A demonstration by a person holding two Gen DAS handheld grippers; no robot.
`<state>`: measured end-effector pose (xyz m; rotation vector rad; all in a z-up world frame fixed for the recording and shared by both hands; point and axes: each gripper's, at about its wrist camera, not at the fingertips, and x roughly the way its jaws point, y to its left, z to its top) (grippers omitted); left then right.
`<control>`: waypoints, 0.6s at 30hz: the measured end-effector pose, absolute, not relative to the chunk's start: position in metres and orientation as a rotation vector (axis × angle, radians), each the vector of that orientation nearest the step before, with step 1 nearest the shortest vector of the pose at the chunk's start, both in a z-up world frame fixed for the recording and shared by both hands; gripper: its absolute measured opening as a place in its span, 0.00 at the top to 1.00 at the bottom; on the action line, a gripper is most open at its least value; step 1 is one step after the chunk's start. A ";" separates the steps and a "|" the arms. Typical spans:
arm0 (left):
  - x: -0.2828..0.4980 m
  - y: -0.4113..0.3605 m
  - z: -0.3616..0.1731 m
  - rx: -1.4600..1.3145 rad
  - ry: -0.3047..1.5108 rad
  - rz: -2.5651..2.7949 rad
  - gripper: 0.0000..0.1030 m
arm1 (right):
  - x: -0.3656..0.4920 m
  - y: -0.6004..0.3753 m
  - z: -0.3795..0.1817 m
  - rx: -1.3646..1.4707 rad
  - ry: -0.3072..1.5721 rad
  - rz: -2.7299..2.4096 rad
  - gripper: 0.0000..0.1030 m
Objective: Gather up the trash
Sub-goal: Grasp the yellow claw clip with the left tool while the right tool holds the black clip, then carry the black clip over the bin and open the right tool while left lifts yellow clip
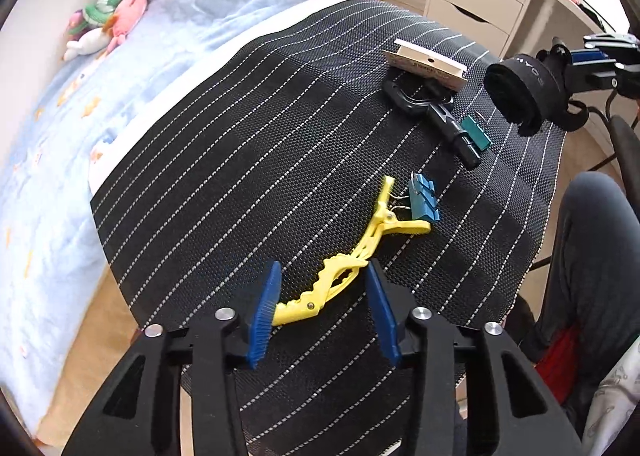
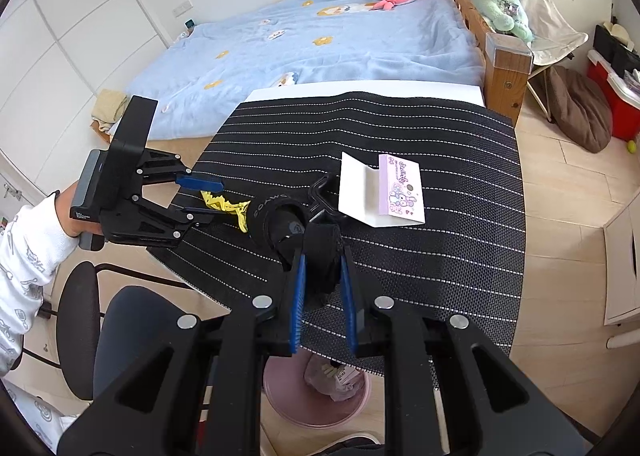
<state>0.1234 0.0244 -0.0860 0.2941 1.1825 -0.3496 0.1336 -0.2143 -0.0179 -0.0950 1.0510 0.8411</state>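
The left gripper [image 1: 322,300] stands wide open over the near edge of the black mesh mat with white dotted stripes [image 1: 260,143]. The long yellow plastic alligator hair clip [image 1: 348,260] lies between its 2 blue pads [image 1: 264,308]. The clip's toothed tail end sits just beside the left pad, neither pad clearly touching it. Its long axis runs from the tongs toward 1 o'clock, so the pads straddle only the tail. A blue binder clip [image 1: 425,197] sits against the hinge end.

The right gripper [image 2: 323,298] is nearly closed on a black fabric strap roll with a plastic hook [image 2: 296,236], held above the mat. A pink round bin [image 2: 316,392] shows below the mat edge at 6 o'clock in the right wrist view.

The left gripper is the nearer to the yellow clip; closing squarely across its narrow width looks like the coming move.
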 end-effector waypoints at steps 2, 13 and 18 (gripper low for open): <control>0.122 0.024 -0.086 0.282 1.184 -0.345 0.68 | 0.134 -0.213 -0.018 -0.095 1.052 0.843 0.84; 0.112 0.027 -0.077 0.179 1.172 -0.266 0.86 | 0.132 -0.211 -0.019 -0.091 1.046 0.852 0.84; 0.099 0.029 -0.062 0.113 1.132 -0.226 0.86 | 0.127 -0.210 -0.013 -0.099 1.026 0.860 0.84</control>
